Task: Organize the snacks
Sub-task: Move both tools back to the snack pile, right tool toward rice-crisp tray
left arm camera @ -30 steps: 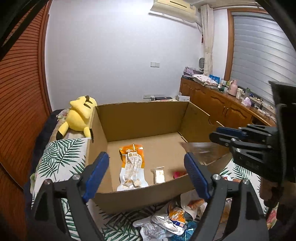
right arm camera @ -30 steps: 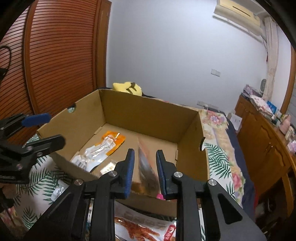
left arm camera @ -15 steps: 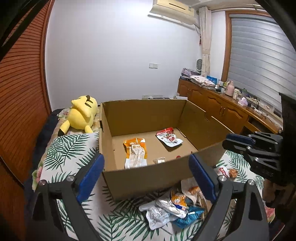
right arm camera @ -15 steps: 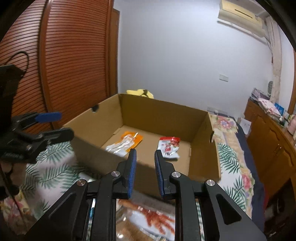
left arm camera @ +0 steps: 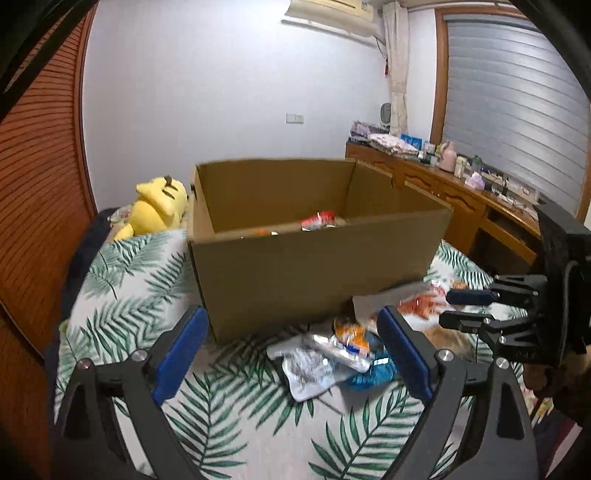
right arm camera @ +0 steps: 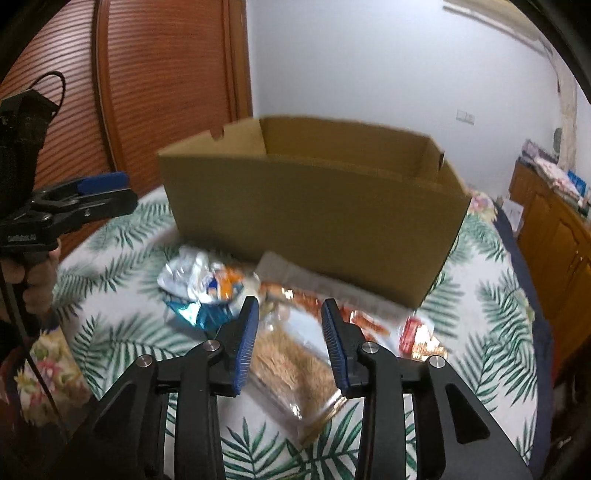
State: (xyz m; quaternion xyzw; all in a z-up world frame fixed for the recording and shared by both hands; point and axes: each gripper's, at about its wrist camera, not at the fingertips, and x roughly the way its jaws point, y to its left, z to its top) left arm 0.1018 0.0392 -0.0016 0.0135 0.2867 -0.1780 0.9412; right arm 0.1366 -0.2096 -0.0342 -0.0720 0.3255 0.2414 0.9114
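Snacks (right arm camera: 288, 332) — right claw (right arm camera: 289, 328) half-open, empty

A yellow plush toy (left arm camera: 159, 206) lies on the bed's palm-leaf printed white cover (left arm camera: 125, 280) by a reddish slatted wooden door (right arm camera: 162, 85). A white air conditioner (left arm camera: 328, 14) hangs above, and a cluttered brown wooden cabinet (left arm camera: 454, 192) runs below the grey window blind (left arm camera: 517, 122)
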